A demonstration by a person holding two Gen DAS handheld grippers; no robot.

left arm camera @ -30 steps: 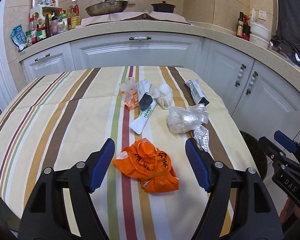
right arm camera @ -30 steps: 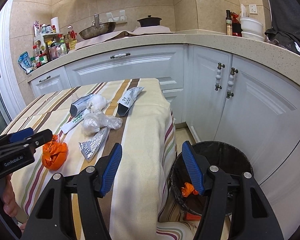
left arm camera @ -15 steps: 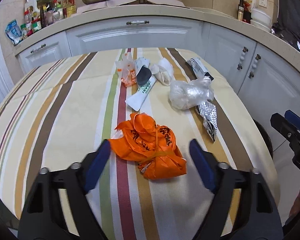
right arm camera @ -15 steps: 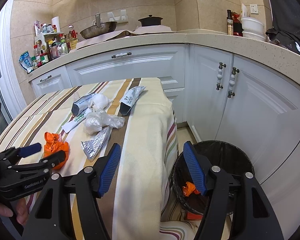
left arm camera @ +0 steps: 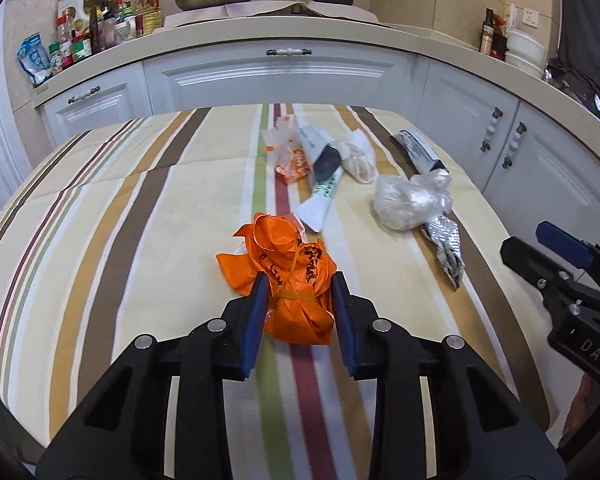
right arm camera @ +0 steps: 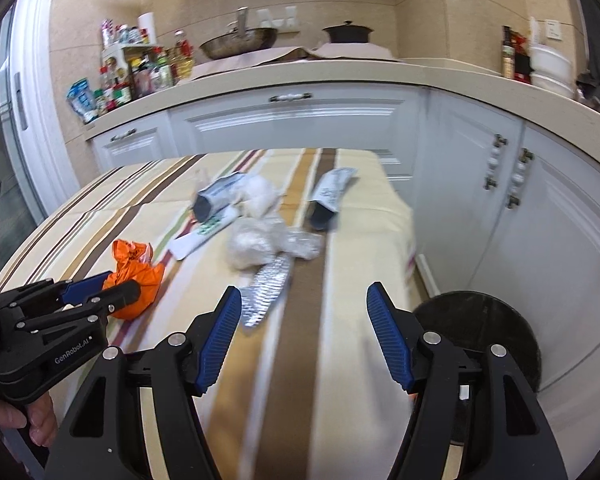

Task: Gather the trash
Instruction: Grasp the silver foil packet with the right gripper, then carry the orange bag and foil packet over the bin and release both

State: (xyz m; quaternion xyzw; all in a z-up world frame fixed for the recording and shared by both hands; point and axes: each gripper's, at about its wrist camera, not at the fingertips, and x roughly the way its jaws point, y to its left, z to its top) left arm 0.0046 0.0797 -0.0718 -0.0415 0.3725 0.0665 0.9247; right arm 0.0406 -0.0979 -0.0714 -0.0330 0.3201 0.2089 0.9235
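A: Left hand-held gripper (left arm camera: 298,312), low in the left wrist view, has its jaws closing around a crumpled orange plastic bag tied into a bundle (left arm camera: 286,276); the blue pads (left arm camera: 256,320) sit against the bundle's sides. The bundle rests on the striped cloth tabletop (left arm camera: 100,208), near the front edge.

B: And further right?

A: A white paper sleeve with green print (left arm camera: 320,204), then a scrunched clear plastic wrap (left arm camera: 410,204) beside a flat silver foil packet (left arm camera: 446,248). The right hand-held gripper (right arm camera: 304,340) hovers over the tabletop's right part, jaws wide, nothing between them. A round black bin (right arm camera: 480,336) stands on the floor just right of the table.

B: How should the grab go?

A: I would finish the squeeze near the tied waist, where the bundle is firmest, then lift straight up so loose flaps don't drag the paper sleeve.

B: Which way does the bundle lie?

A: Its long axis runs from the gripper away towards the cabinets, leaning slightly left, knotted end nearest.
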